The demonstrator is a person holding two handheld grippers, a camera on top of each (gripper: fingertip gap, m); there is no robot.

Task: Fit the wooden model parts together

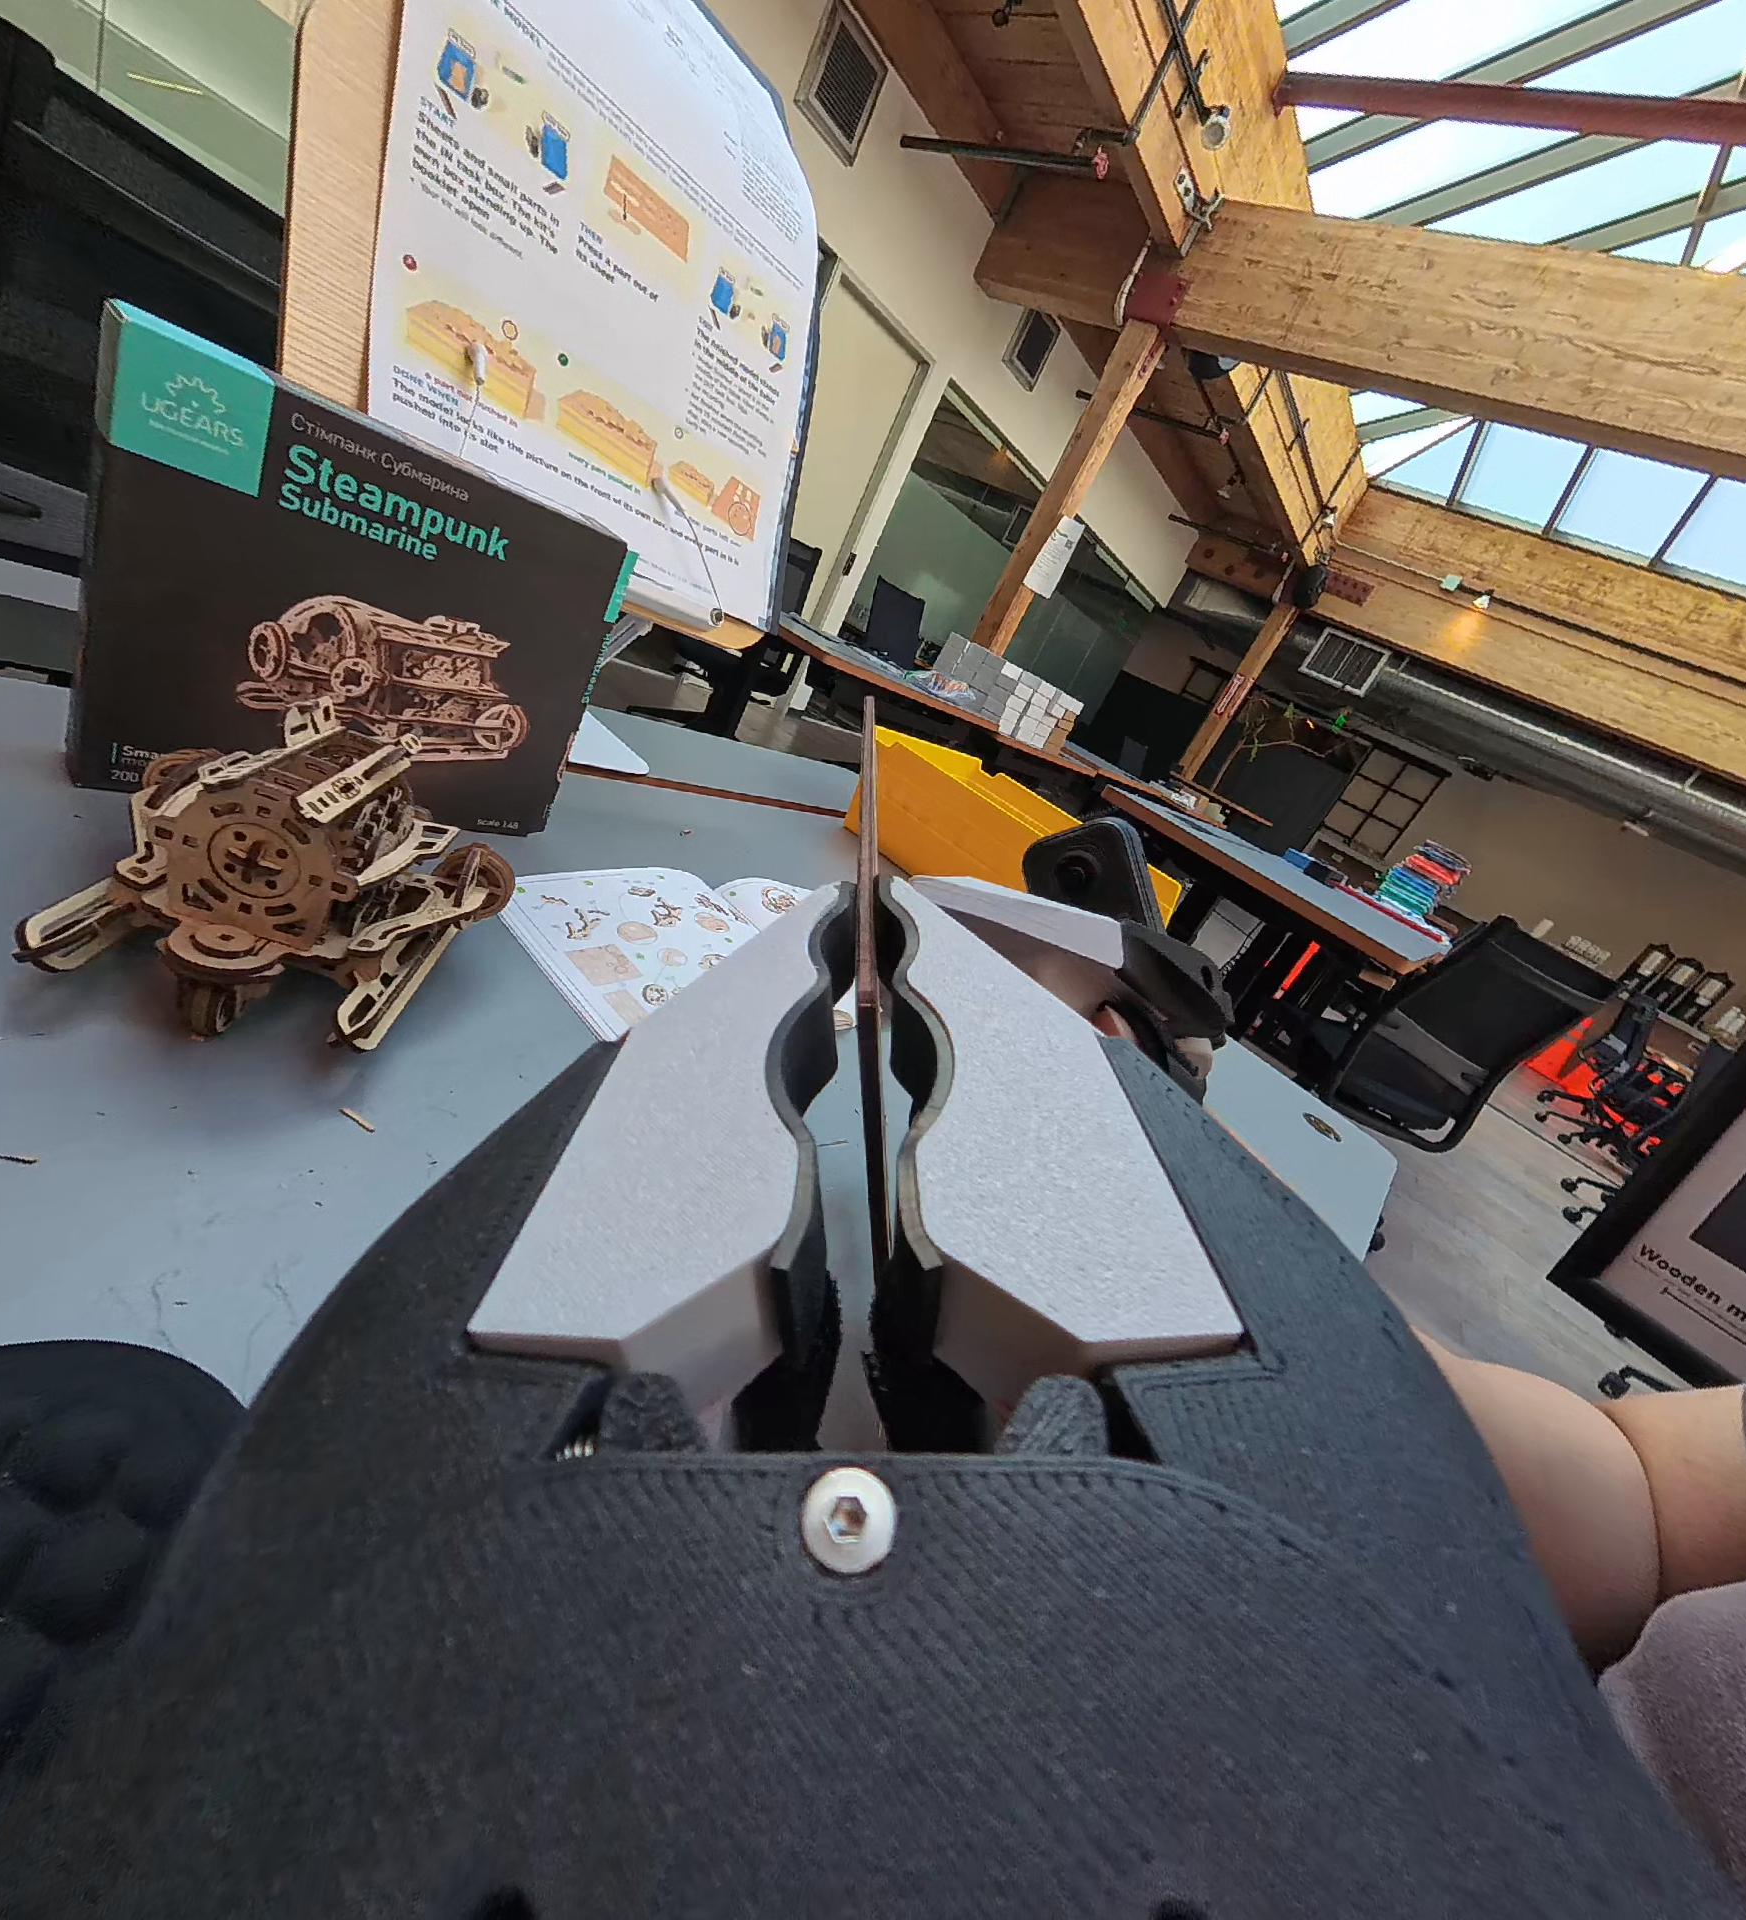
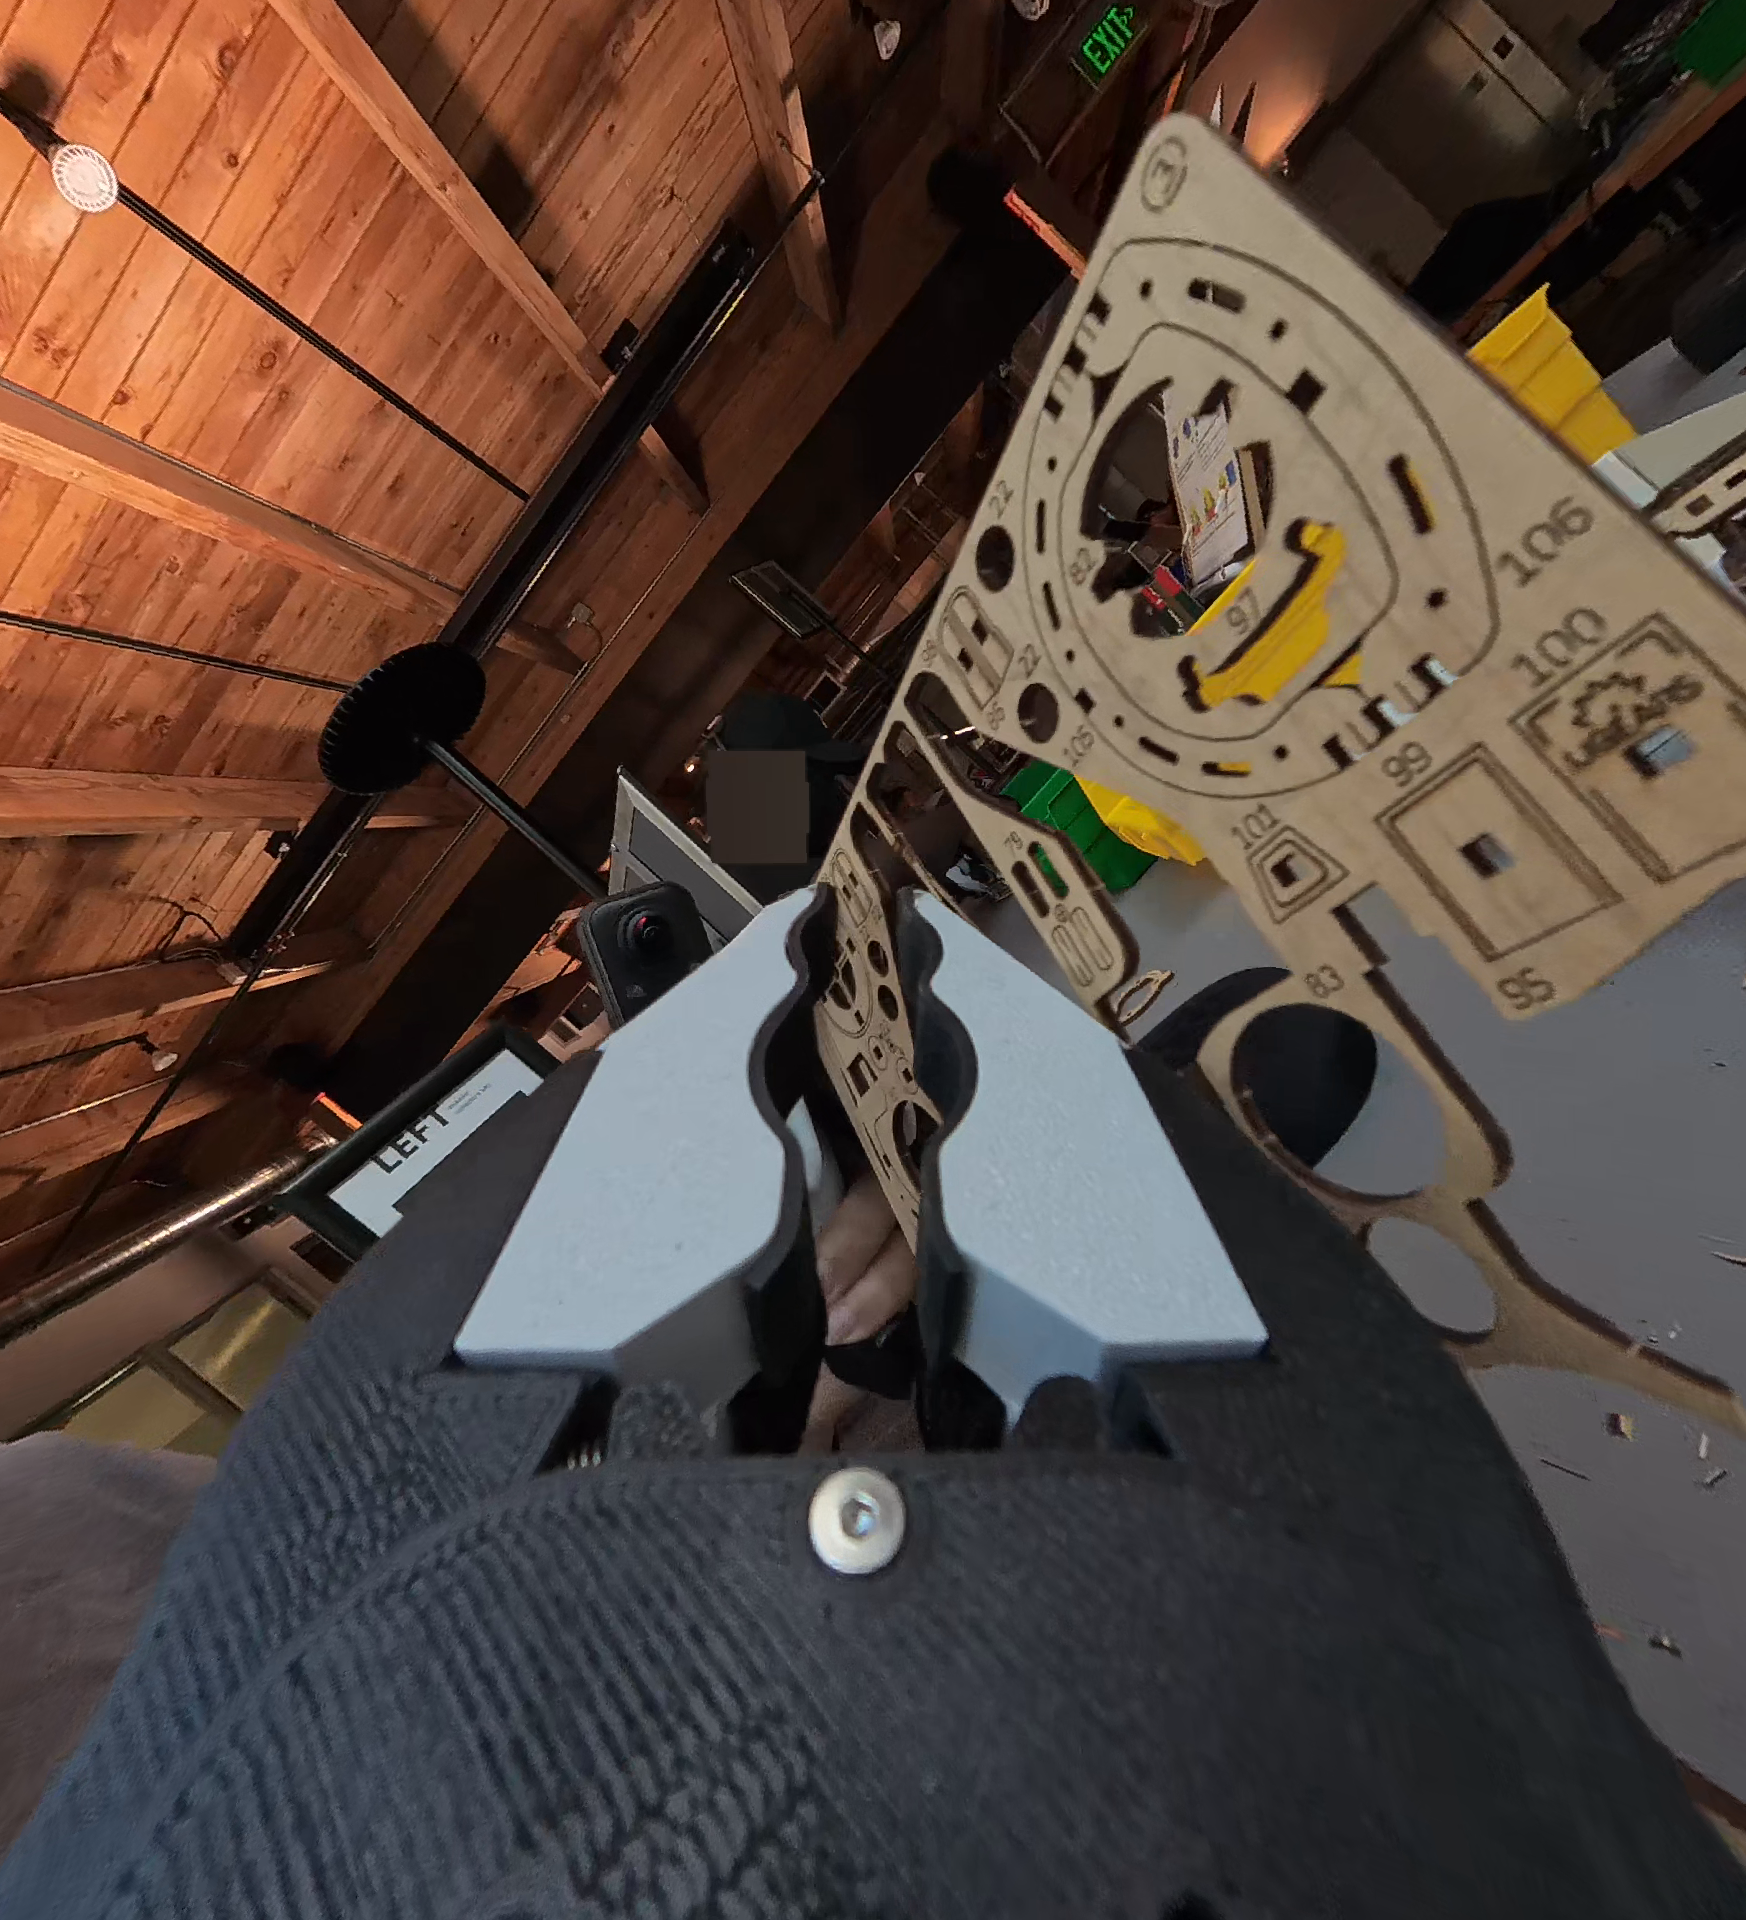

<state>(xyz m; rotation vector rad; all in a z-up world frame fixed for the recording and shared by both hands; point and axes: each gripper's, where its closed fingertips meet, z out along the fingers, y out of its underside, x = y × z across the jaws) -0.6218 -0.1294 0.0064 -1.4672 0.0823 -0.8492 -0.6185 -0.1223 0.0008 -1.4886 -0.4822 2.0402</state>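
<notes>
Your partly built brown wooden model (image 1: pixel 261 883) sits on the grey bench (image 1: pixel 173 1195); both grippers (image 1: pixel 869 904) (image 2: pixel 861 904) clamp the flat laser-cut plywood sheet (image 2: pixel 1368 644), with many parts unpunched.

Left wrist view: bright daylight from skylights (image 1: pixel 1575 125) at upper right, slightly blown out. Right wrist view: dimmer, warm; wooden sheet (image 2: pixel 1368 644) mildly blurred. Strong fisheye bending at edges in both.

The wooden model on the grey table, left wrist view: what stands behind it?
Behind the wooden model stands its dark kit box, upright. The model covers the box's lower left corner. Farther back stands an instruction sheet.
</notes>
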